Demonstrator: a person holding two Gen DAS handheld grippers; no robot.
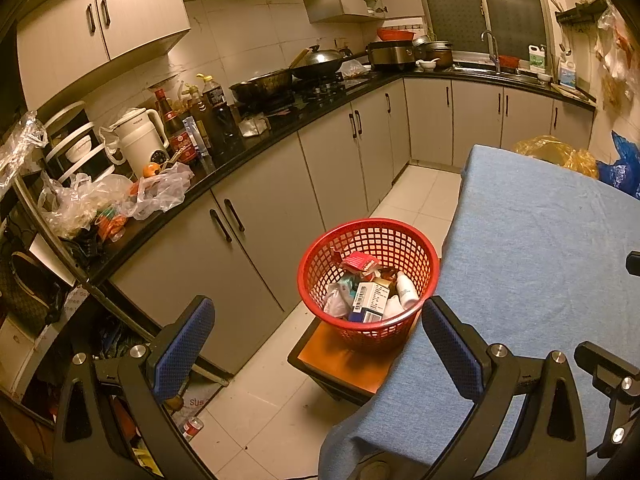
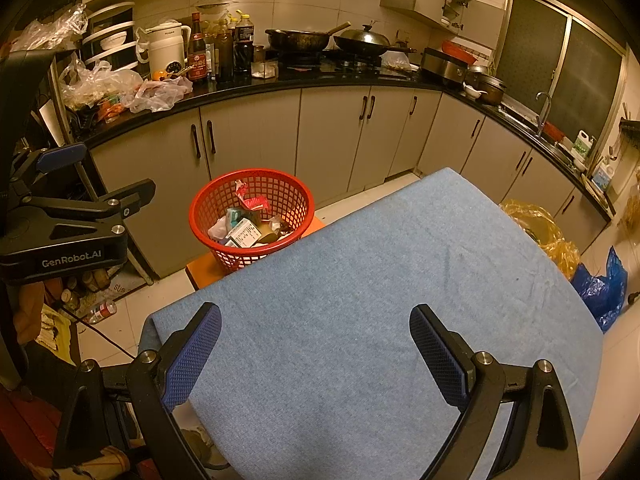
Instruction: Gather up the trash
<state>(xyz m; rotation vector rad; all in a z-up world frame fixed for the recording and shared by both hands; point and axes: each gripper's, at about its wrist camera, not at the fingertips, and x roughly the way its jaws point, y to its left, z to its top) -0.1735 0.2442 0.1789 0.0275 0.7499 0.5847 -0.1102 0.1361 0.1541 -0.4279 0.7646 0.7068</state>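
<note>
Task status, judged from the present layout: collection appears complete or nearly so. The red mesh basket (image 1: 368, 280) stands on a small orange-topped stool (image 1: 344, 364), touching or just beside the edge of the table, ahead of the left gripper (image 1: 318, 356) and between its two fingers in that view. The basket holds the collected trash: a white barcoded carton (image 1: 370, 296), a white plastic bottle (image 1: 406, 289), a red wrapper (image 1: 362, 262) and crumpled white plastic (image 1: 336, 300). In the right wrist view the same basket (image 2: 252, 216) lies ahead and to the left of the right gripper (image 2: 316, 356). The table, covered by a blue cloth (image 2: 380, 280), shows no loose item on any visible part of its surface, either between the right fingers or beyond them. Finger state: the left fingers (image 1: 184, 344) are spread wide with nothing between them; the right fingers (image 2: 438, 360) are likewise spread wide and hold nothing. The right gripper hangs over the near part of the cloth; the left gripper hangs off the table's left edge, above the floor and the stool. Remaining work: none is evident on the table. A small can (image 1: 193, 427) lies on the floor below the left finger; whether it belongs to the task cannot be determined.
</note>
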